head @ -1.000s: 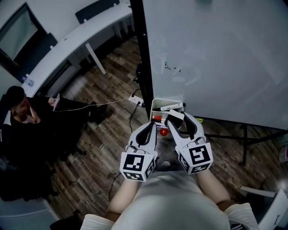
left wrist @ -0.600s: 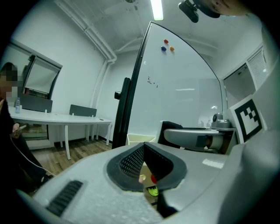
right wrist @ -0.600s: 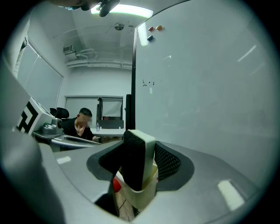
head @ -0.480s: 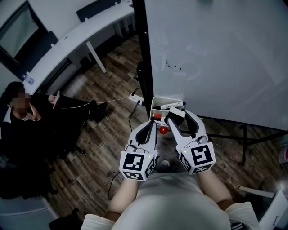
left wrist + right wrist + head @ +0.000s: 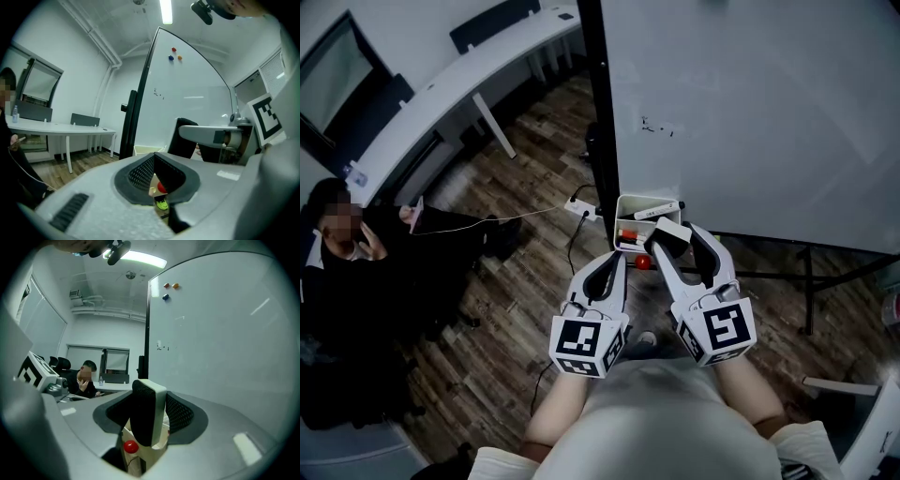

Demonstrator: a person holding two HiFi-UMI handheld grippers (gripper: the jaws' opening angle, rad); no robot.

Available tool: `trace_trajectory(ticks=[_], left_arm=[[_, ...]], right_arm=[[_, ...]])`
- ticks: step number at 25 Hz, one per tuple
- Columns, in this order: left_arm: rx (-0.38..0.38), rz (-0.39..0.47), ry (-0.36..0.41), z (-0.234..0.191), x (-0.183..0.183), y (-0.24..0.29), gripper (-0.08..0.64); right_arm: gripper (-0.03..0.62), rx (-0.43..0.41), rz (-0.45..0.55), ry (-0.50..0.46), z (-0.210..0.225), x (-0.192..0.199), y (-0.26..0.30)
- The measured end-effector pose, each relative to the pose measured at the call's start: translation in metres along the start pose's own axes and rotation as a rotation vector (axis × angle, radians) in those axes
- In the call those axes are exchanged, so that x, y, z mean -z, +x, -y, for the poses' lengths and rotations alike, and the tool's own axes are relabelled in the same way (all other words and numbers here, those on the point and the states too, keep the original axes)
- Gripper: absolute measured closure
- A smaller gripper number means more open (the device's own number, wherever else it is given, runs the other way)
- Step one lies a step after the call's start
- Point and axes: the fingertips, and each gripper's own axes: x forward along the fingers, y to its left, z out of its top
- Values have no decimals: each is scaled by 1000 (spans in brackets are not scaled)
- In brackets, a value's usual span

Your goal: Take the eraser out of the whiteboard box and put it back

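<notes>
The eraser (image 5: 667, 234), a white block with black felt, is clamped between the jaws of my right gripper (image 5: 675, 242), just above and in front of the white whiteboard box (image 5: 628, 208). In the right gripper view the eraser (image 5: 154, 408) stands upright between the pads, felt side to the left. The box hangs at the lower left corner of the whiteboard (image 5: 750, 112) and holds a marker (image 5: 659, 209). My left gripper (image 5: 612, 267) is beside the right one, below the box, shut with nothing in it. Its closed jaws fill the left gripper view (image 5: 153, 173).
A small red ball (image 5: 644, 262) shows under the box, between the grippers. A person (image 5: 347, 253) sits at the left by a long white desk (image 5: 469, 70). A power strip (image 5: 581, 208) and cables lie on the wood floor. The black board post (image 5: 598, 112) stands left of the box.
My right gripper has lifted the eraser a little higher, away from the box's opening. The left gripper has stayed where it was.
</notes>
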Motion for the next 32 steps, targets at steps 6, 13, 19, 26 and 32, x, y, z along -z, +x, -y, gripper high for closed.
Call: trace_trajectory(ticks=[6,13,19,26,32], left_arm=[[33,2,13,3,-4,-18,555],[59,-3,22,8,-3,-44,555],[75,-4,24,14,-4,-64,555],[97,-14,23,25,1,-82,555],[109,-13,18,35,6,-95,555]], right_arm=[[377,46,25,2,-12,-11,-18],[377,86,43,-1,-30,-20,-43],[379,117,55,10,-41,-26,-64],[379,153,58,17,-51,-27,-89],[379,173,56,11,-59,-27,-112]])
